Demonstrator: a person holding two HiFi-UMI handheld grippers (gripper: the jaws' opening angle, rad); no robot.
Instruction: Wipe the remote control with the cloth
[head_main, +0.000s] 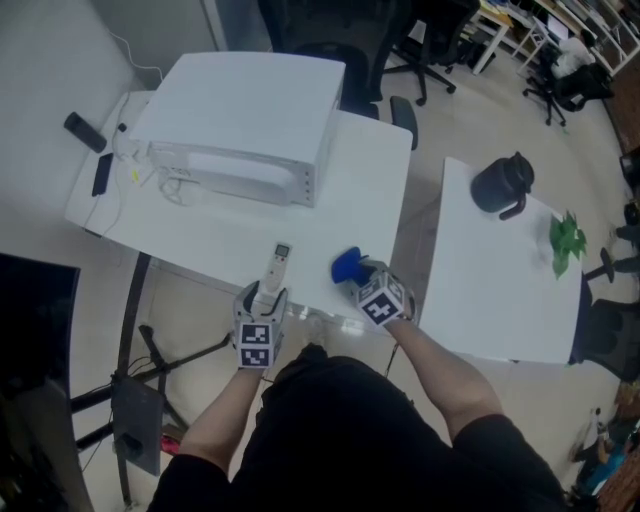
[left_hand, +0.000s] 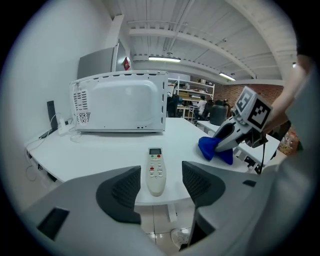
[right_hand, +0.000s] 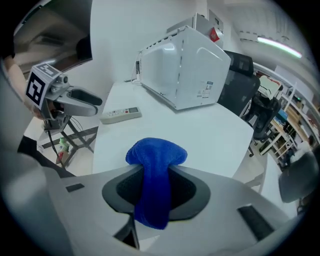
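Remote control (head_main: 279, 262): white, long, lying flat and face up at the near edge of the white table (head_main: 360, 200), display end pointing away from the person toward the microwave (head_main: 240, 120). Left gripper (head_main: 268, 293): at the remote's near end, jaws spread wide, the remote lying in the gap between them with clear space on both sides; pads not pressing on it. Cloth (head_main: 347, 265): blue, bunched, just to the right of the remote and apart from it. Right gripper (head_main: 365, 275): jaws closed on the cloth, which bulges out ahead of the pads (right_hand: 187, 192) and hangs down between them, above the table surface. Microwave: white, door shut, at the far side of the same table, well apart from the remote. Second table (head_main: 480, 290): white, to the right across a narrow gap, carrying a black kettle (head_main: 503, 184) and a small green item (head_main: 567, 238) near its far edge.
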